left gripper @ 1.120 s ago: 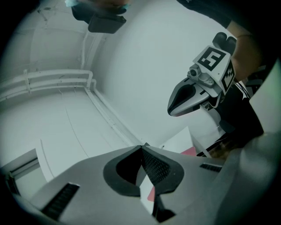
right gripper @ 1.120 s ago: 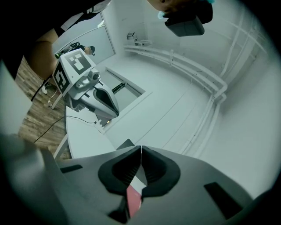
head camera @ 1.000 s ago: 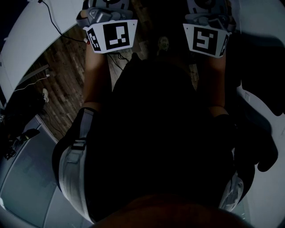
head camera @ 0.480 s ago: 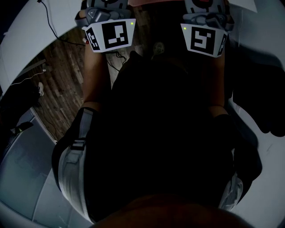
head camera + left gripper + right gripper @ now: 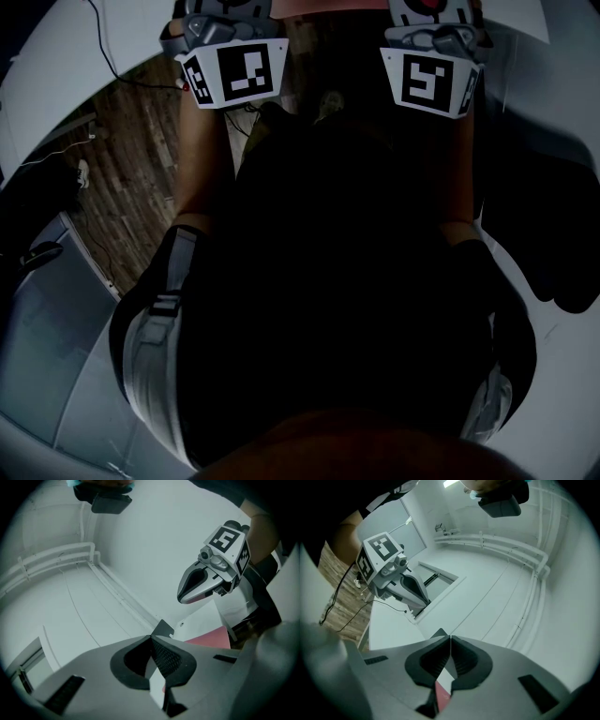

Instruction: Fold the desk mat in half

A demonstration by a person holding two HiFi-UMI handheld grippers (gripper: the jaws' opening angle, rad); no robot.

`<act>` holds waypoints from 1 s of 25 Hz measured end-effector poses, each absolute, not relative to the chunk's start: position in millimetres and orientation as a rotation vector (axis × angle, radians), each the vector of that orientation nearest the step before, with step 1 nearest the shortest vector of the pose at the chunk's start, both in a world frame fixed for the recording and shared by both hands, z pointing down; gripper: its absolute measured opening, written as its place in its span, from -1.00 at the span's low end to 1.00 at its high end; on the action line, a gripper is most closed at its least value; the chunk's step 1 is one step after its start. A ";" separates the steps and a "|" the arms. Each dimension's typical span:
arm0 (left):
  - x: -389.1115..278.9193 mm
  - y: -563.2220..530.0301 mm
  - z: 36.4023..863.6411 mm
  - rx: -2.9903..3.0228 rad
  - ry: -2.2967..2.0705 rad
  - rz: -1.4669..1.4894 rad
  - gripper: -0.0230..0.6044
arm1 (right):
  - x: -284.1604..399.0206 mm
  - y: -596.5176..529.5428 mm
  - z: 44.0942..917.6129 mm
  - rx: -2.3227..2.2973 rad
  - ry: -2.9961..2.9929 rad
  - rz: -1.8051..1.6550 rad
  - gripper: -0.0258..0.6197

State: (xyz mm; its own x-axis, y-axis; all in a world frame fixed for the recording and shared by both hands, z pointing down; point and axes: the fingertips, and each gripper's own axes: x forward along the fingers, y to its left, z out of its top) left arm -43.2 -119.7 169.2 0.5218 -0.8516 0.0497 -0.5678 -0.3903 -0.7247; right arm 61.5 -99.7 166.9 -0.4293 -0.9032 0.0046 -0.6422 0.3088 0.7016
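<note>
Below you the wooden floor runs between white tables, and a thin black cable trails over the table on your left. Most of the head view is filled by a large dark mass, and I cannot tell how much of it is your clothing and how much is anything else. Your bare forearms reach forward along either side of it to the two marker cubes at the top edge.

Both gripper views look up at a pale surface with white pipes running along it. Each view also shows the other gripper raised at about the same height and well apart from it.

The desk mat is pinched in both tools. In the left gripper view its pink face shows just beside the tool body, and a dark corner pokes out past the tips.

Your left gripper has its jaws pressed fully together, with only that thin sheet between the ribbed pads. Your right gripper is closed the same way. A dark corner stands just beyond its tips, and a strip of white and red shows in the slot below the pads.
</note>
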 end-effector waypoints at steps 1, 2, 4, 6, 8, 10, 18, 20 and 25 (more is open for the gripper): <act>-42.5 -122.1 169.6 -2.104 1.152 -0.560 -0.89 | 62.2 -102.8 167.6 1.372 -2.187 -0.888 -0.82; -41.4 -124.7 170.2 -2.105 1.155 -0.566 -0.89 | 63.1 -105.9 168.0 1.369 -2.191 -0.885 -0.83; -39.1 -128.3 172.0 -2.106 1.158 -0.579 -0.89 | 64.6 -109.9 169.2 1.360 -2.204 -0.880 -0.82; -36.9 -129.8 174.0 -2.105 1.158 -0.589 -0.89 | 65.9 -111.1 171.6 1.352 -2.216 -0.874 -0.83; -35.5 -131.9 175.4 -2.105 1.157 -0.595 -0.89 | 66.7 -113.4 173.5 1.349 -2.222 -0.870 -0.82; -35.5 -135.3 176.3 -2.104 1.156 -0.598 -0.89 | 66.2 -117.0 174.2 1.348 -2.224 -0.870 -0.82; -48.6 -136.5 182.9 -2.118 1.149 -0.609 -0.89 | 50.5 -121.4 178.2 1.339 -2.236 -0.851 -0.82; -55.3 -136.0 184.5 -2.126 1.146 -0.608 -0.89 | 42.7 -119.3 179.9 1.336 -2.234 -0.844 -0.82; -57.4 -144.6 194.6 -2.161 1.114 -0.610 -0.89 | 37.7 -125.0 186.8 1.343 -2.208 -0.804 -0.82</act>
